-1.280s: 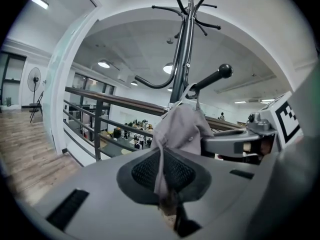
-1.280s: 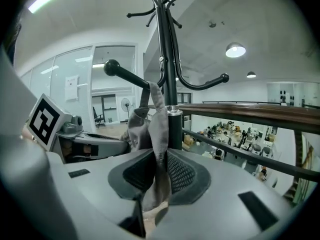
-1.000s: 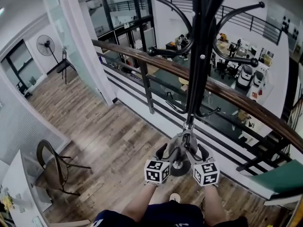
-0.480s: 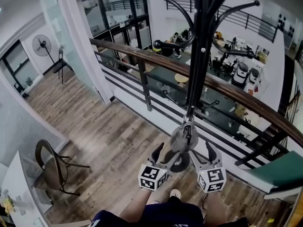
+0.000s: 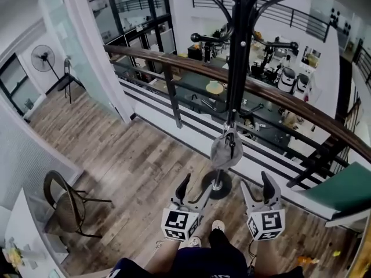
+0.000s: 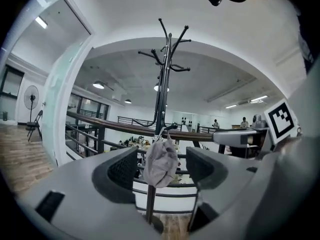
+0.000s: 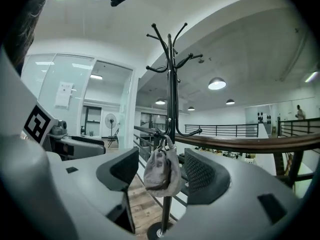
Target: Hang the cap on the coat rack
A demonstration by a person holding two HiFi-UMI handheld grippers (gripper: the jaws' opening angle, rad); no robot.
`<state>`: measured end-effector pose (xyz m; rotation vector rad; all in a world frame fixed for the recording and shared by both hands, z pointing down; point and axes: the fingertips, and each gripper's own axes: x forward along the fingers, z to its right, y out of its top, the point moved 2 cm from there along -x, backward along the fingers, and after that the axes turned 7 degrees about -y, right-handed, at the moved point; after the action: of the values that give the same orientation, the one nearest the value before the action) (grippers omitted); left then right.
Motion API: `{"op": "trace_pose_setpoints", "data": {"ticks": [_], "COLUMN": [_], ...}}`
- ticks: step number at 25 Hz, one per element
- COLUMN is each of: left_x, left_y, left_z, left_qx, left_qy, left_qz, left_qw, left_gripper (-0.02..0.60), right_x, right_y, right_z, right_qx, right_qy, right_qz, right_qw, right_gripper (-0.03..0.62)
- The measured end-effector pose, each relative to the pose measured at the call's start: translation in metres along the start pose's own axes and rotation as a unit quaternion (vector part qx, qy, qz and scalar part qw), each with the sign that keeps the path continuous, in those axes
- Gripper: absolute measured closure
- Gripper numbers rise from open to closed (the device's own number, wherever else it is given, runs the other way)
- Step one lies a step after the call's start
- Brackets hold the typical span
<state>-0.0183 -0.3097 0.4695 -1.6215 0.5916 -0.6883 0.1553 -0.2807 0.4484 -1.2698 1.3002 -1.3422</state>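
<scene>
Fan far left of coat rack; chair left of it on plank floor. Left tongs near its base: wide, closing, empty. Grey cap hangs on its low hook. Right tongs: same state. Railing behind rack.

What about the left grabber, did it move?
Yes. The left gripper pulled back toward the person, away from the coat rack base; its jaws, easing closed, grip nothing.
</scene>
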Motion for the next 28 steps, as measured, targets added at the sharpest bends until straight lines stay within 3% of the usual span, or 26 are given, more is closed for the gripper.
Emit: {"op": "trace_pose_setpoints", "data": {"ticks": [6,12,14,19,28], "left_x": [-0.029,-0.037,-0.040,-0.043,-0.031], "left_y": [-0.013,-0.010,-0.008,-0.004,-0.003], "left_z": [0.003,0.000,0.003,0.003,0.009], "left_qx": [-0.001,0.011,0.014,0.016,0.006], "left_qy": [-0.002,0.000,0.002,0.008,-0.015], "left_qz": [-0.021,-0.016,-0.012,0.011,0.009], "left_qw": [0.9998,0.9998,0.9998,0.9998,0.9998], "left_gripper": [0.278,0.294,0.344,0.566,0.578], "right_x": [-0.028,-0.038,-0.041,-0.040,-0.035], "right_y": [-0.015,-0.012,-0.011,-0.008,-0.007], "right_z": [-0.019,-0.033,-0.035,-0.039,-0.038], "right_qx": [-0.001,-0.016,-0.023,-0.026,-0.020], "right_qy": [-0.015,-0.017,-0.021,-0.020,-0.011], "right_qz": [-0.017,-0.010,-0.010,-0.005,0.009], "right_qw": [1.000,1.000,0.999,0.999,1.000], "right_gripper": [0.304,0.317,0.387,0.565,0.586]}}
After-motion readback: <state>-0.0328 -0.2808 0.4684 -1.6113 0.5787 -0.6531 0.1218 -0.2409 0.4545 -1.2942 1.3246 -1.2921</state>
